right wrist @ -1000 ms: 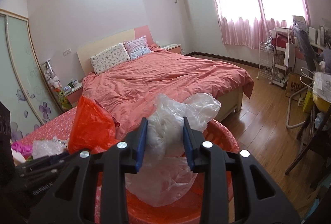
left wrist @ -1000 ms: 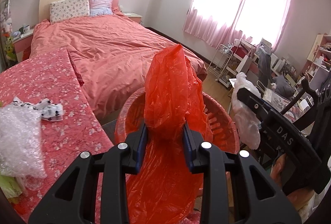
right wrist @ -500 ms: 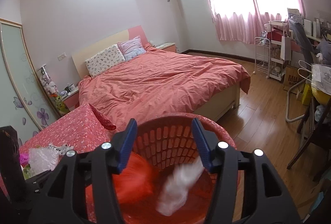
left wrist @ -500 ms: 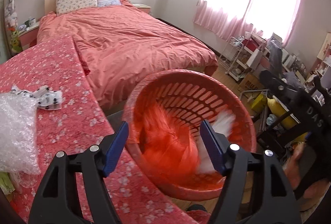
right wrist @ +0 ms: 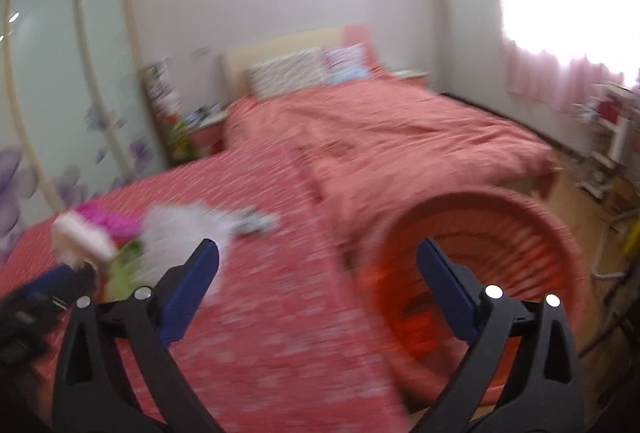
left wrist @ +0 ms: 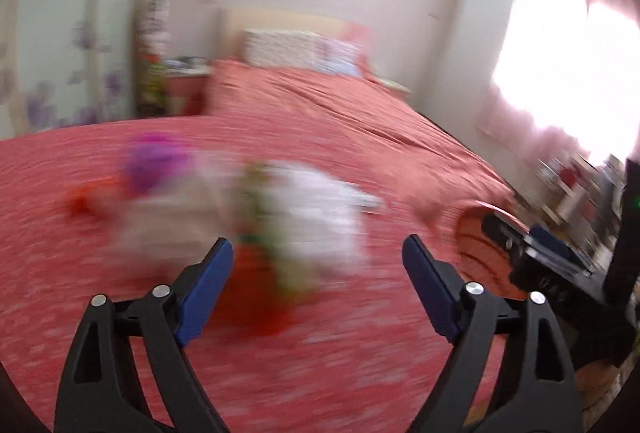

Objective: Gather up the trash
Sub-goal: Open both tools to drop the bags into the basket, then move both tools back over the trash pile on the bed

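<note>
Trash remains in a blurred heap on the red flowered tabletop (left wrist: 360,373): crumpled clear bubble-wrap plastic (left wrist: 316,217) beside a purple wad (left wrist: 154,157), far left of the round red slatted basket (right wrist: 500,249). Left gripper (left wrist: 318,275) faces the plastic straight ahead, jaws wide and empty; right gripper (right wrist: 318,279), also wide and empty, sits nearer the basket. The left seems better placed.

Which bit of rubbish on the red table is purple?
The purple clump at the far left of the pile; the bubble wrap beside it is white, and the rest is too blurred to name.
</note>
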The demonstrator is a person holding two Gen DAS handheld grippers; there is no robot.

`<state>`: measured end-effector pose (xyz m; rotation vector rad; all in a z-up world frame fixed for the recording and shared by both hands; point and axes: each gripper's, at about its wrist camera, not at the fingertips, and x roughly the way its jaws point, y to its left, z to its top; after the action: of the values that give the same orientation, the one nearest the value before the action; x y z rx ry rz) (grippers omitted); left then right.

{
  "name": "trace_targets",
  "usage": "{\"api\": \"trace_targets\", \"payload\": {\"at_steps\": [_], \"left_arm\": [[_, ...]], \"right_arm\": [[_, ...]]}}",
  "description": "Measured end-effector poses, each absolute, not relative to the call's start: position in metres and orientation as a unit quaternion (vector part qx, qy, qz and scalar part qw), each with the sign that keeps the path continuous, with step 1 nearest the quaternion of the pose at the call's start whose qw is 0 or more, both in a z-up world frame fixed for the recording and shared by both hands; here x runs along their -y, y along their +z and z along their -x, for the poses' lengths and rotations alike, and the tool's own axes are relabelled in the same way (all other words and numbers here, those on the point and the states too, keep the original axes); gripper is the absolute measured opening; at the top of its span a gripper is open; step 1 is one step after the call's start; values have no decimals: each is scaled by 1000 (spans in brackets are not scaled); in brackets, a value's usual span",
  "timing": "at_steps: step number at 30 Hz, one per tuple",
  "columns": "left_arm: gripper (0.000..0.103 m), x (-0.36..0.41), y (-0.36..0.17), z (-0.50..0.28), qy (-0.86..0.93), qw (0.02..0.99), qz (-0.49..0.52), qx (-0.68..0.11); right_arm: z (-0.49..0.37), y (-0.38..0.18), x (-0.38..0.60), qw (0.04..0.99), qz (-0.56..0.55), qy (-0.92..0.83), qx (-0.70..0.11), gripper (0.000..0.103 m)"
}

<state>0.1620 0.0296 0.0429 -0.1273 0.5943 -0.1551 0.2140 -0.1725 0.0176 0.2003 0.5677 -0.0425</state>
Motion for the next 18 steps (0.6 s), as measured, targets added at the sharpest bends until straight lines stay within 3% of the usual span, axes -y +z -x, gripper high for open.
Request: {"api": "trace_targets", "payload": {"at_steps": [8,18], "left_arm": [[96,-178,26,-177,116,948,56,-292],[96,-252,-20,-230,145,916,120,-355]], "right_arm": [[-267,-17,97,932,-90,2,-351,98],[-317,-42,65,912,-99,15,-398,99]]}}
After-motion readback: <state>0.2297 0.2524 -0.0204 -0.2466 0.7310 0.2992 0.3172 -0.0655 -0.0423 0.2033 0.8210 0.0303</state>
